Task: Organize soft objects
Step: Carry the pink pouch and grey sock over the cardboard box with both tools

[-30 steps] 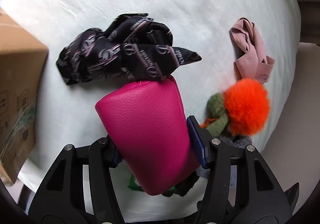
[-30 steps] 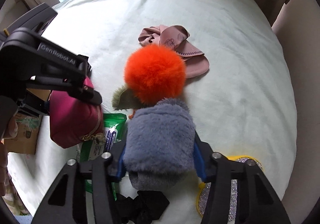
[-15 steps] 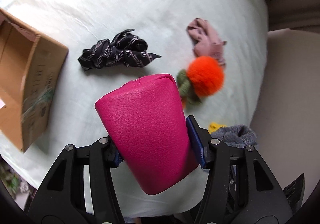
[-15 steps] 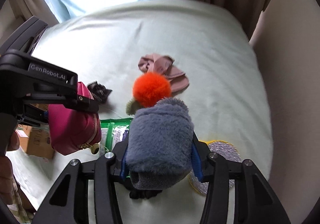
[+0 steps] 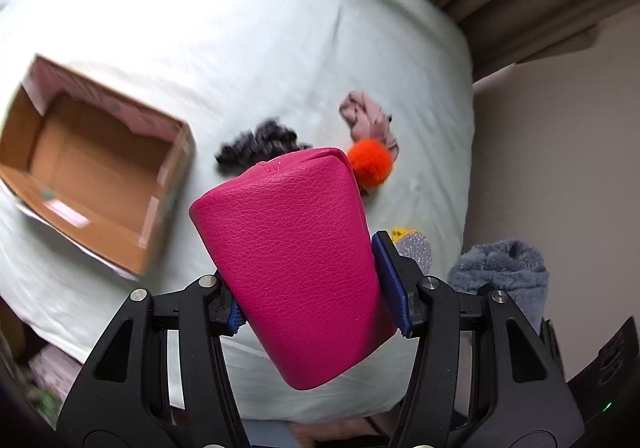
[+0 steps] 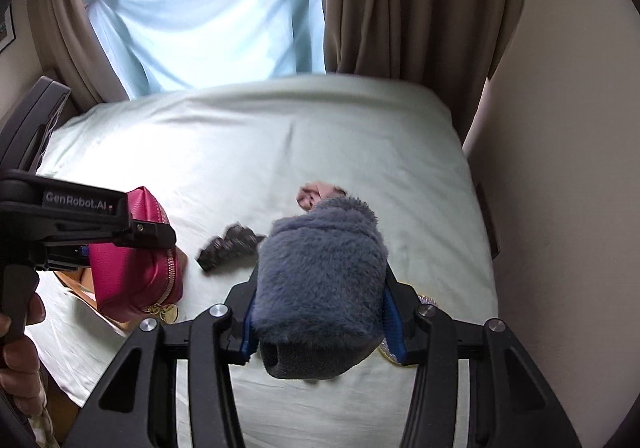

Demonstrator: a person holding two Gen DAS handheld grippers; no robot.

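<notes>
- Pink pouch (image 5: 298, 268), grained leather, clamped between the blue pads of the left gripper (image 5: 316, 302) and held in the air over the bed (image 5: 240, 48); zip and gold pull visible in the right wrist view (image 6: 136, 268).
- Grey furry slipper (image 6: 320, 284), pinched by the right gripper (image 6: 318, 328), likewise raised above the bed; seen at 4 o'clock in the left wrist view (image 5: 504, 272).
- Glittery silver disc with yellow edge (image 5: 414, 250), lying on the sheet just past the left gripper's right finger.
- Open cardboard box (image 5: 96, 176), at 9 o'clock in the left wrist view, resting on the bed near its left edge, interior showing brown.
- Orange pom-pom (image 5: 370, 162), on the sheet at 1 o'clock beyond the pouch tip.
- Black patterned scarf (image 5: 260, 146), crumpled, between box and pom-pom.
- Dusty-pink cloth (image 5: 366, 118), bunched, touching the pom-pom's far side.
- Brown curtains (image 6: 400, 8) and a pale blue sheet (image 6: 208, 16) hanging at the window, at 12 o'clock behind the bed.
</notes>
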